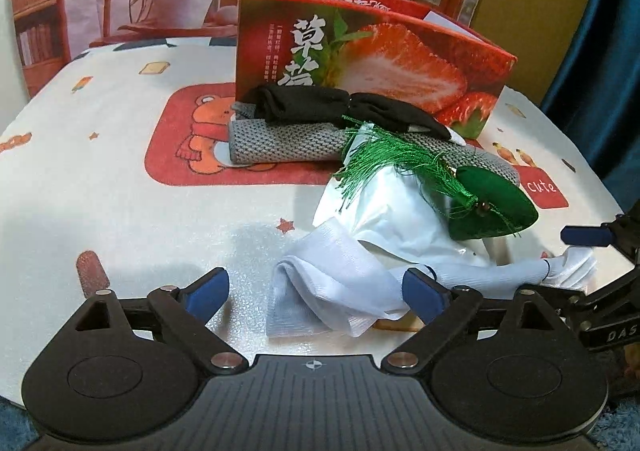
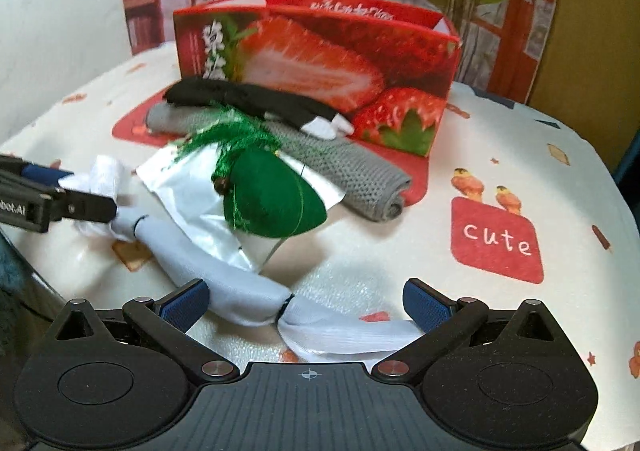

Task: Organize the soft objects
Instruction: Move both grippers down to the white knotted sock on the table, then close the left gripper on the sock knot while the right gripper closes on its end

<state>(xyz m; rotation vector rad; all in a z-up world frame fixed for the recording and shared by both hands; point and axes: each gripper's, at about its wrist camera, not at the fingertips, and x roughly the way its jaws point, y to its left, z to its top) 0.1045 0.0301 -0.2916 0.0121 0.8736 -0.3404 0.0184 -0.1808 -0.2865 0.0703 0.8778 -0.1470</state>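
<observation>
A long white cloth [image 1: 340, 283] tied with dark bands lies across the table front. My left gripper [image 1: 316, 293] is open with one end of the cloth between its fingers. My right gripper [image 2: 308, 303] is open around the other end [image 2: 256, 299]. Behind it lie a green fan with tassel [image 1: 488, 207] on a white plastic bag [image 1: 384, 211], a rolled grey knit cloth [image 1: 288, 141] and a black cloth [image 1: 320, 107] on top of it. They show in the right wrist view too: fan [image 2: 272, 199], grey cloth [image 2: 352, 171], black cloth [image 2: 248, 97].
A red strawberry box [image 1: 400, 51] stands open behind the pile, also in the right wrist view [image 2: 320, 51]. The table [image 1: 100, 211] has a white cartoon-print cover. The right gripper's fingers [image 1: 588, 237] show at the left view's right edge.
</observation>
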